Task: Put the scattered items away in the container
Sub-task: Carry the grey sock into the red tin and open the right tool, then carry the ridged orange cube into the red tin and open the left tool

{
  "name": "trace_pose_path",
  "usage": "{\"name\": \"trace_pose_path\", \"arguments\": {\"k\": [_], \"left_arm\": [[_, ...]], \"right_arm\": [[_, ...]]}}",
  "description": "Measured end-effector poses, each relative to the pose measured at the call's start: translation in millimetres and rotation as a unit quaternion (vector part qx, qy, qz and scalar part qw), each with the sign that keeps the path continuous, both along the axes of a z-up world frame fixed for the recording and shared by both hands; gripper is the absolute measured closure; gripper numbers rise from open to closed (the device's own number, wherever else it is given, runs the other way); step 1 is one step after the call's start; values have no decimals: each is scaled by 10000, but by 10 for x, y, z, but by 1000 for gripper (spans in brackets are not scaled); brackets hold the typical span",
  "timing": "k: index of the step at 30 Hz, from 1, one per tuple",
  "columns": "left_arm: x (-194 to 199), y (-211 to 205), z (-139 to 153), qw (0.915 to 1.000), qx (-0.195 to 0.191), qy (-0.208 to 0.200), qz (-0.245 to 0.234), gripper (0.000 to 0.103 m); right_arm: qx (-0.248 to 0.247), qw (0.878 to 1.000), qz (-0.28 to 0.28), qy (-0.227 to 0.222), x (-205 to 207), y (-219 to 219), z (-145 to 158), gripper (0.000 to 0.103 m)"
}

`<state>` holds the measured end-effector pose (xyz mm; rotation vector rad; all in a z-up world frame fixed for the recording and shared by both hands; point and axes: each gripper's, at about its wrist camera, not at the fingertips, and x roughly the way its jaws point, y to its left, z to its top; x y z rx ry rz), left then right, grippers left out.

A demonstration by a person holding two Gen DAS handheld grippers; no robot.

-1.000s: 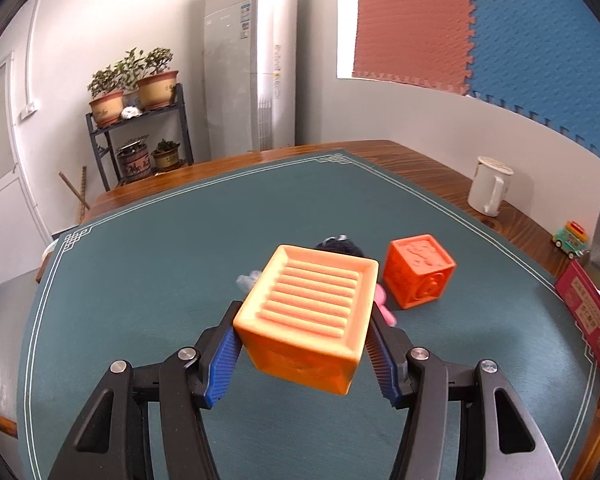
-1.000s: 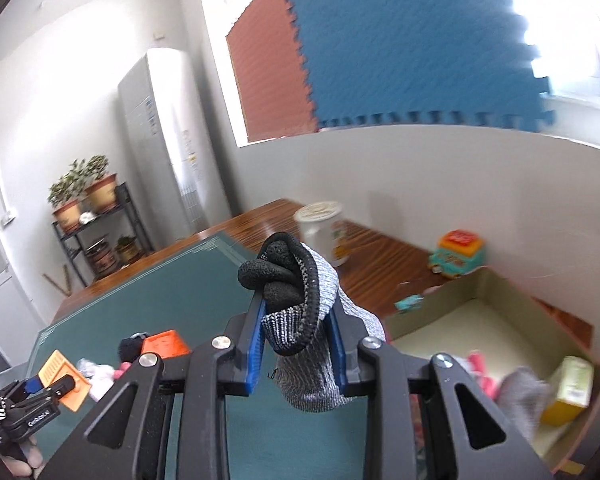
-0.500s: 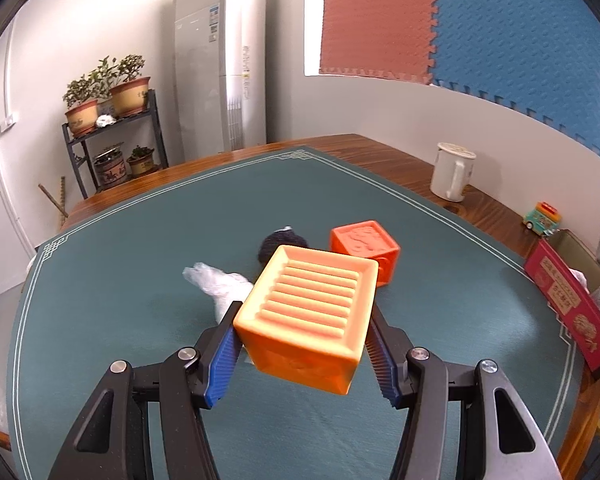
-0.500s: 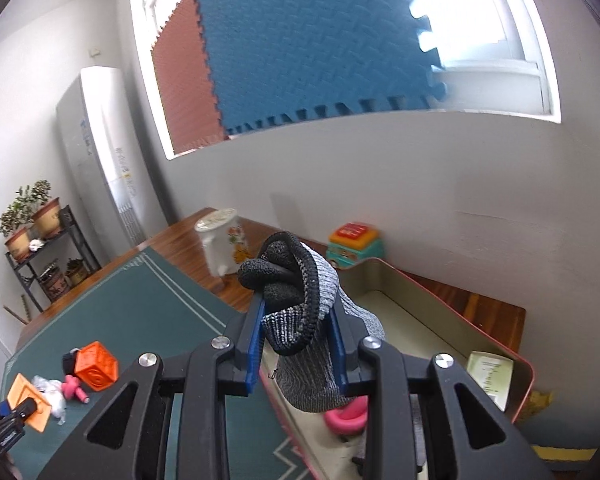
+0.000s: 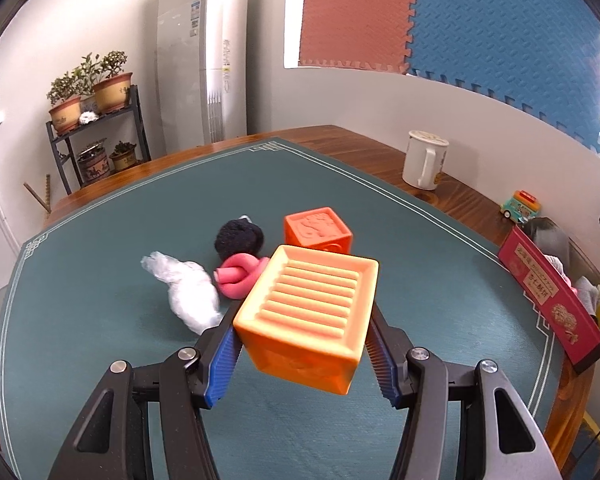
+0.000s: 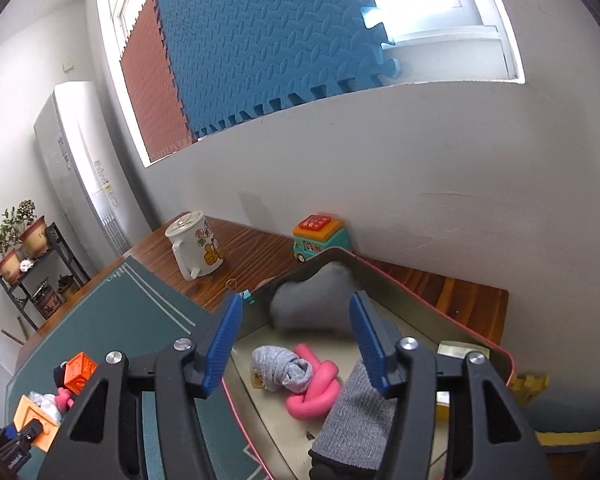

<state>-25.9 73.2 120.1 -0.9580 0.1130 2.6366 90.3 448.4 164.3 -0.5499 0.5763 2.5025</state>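
Orange block (image 5: 309, 316) clamped in left tool (image 5: 302, 354); right tool (image 6: 294, 344) opening, empty.

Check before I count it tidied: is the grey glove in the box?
In. The grey glove lies inside the box, below the opening right gripper.

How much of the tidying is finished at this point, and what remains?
Done: the red-walled container holds a grey glove, a rolled grey sock and a pink knot. In hand: the left gripper grips an orange ribbed block; the right gripper is opening, empty. Left: orange cube, black ball, pink knotted toy, white wad.
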Motion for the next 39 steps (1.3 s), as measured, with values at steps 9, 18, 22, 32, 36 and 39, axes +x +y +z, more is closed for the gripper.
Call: {"name": "trace_pose_path", "arguments": {"k": [9,18,22,32,36,39], "left_arm": [[71,286,18,9997,7,-47,-225,43],[184,801,91,9977,-86,7,-677,43],[241,1075,114,9955,-148,18,-933,43],[401,1793,238,9867,-150,114,-1613,43],[455,2052,285,9827,-153,173,-1836,43],[478,2226,306,9800,-157,211,-1975,43]], "right_arm": [[-86,9996,267,-102,3,-31,-160,42],[-171,9995,225,-135,127,89,-310,38],[-226,9995,171,-163,188,186,-369,37],[-146,9997,21,-188,356,340,-413,36],[-100,9998,-18,-198,404,378,-416,34],[-114,9997,-52,-190,440,421,-424,34]]}}
